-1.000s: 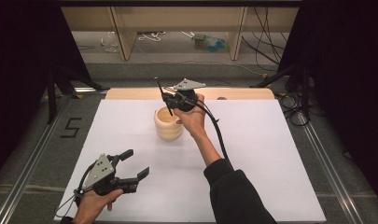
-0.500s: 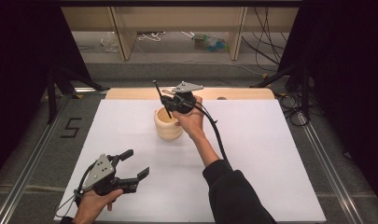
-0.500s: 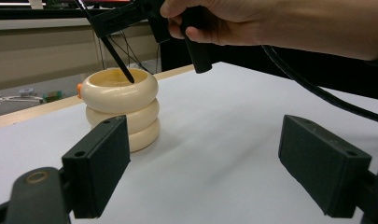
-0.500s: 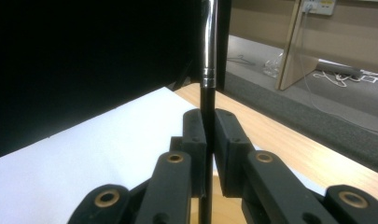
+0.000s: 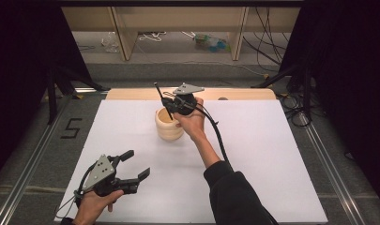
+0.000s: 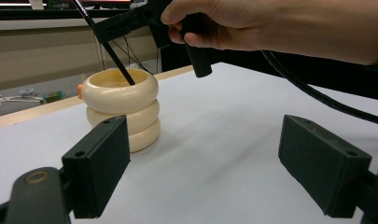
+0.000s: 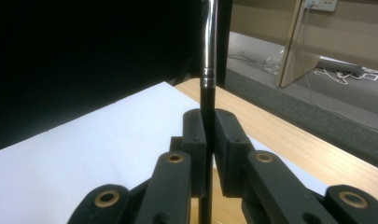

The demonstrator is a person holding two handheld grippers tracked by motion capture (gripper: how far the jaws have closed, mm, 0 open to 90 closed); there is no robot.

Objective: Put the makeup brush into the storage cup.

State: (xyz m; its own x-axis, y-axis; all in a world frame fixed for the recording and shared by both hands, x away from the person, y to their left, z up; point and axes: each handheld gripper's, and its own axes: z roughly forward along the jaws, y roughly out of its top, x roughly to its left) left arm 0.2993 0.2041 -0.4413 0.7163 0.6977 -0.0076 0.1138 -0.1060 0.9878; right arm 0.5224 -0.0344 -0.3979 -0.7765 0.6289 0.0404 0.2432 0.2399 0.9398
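Observation:
A cream ribbed cup (image 5: pixel 169 126) stands on the white table top (image 5: pixel 253 154), a little behind the middle. My right gripper (image 5: pixel 165 101) hovers just above the cup's far rim, shut on a thin black stick (image 5: pixel 159 93) with a silver band. The stick leans, and its lower end dips inside the cup (image 6: pixel 120 105). In the right gripper view the stick (image 7: pixel 208 56) rises between the pressed pads of the right gripper (image 7: pixel 209 135). My left gripper (image 5: pixel 136 164) rests low at the near left, open and holding nothing, and its jaws point toward the cup.
A wooden strip (image 5: pixel 244 93) runs along the table's far edge. Beyond it are wooden furniture legs (image 5: pixel 124 37) and loose cables on the floor. Metal rails (image 5: pixel 33 154) border the table on both sides. The right gripper's cable (image 5: pixel 220 140) trails along the forearm.
The right hand and the stick have shifted only slightly over the cup. The left gripper has stayed where it was, still open.

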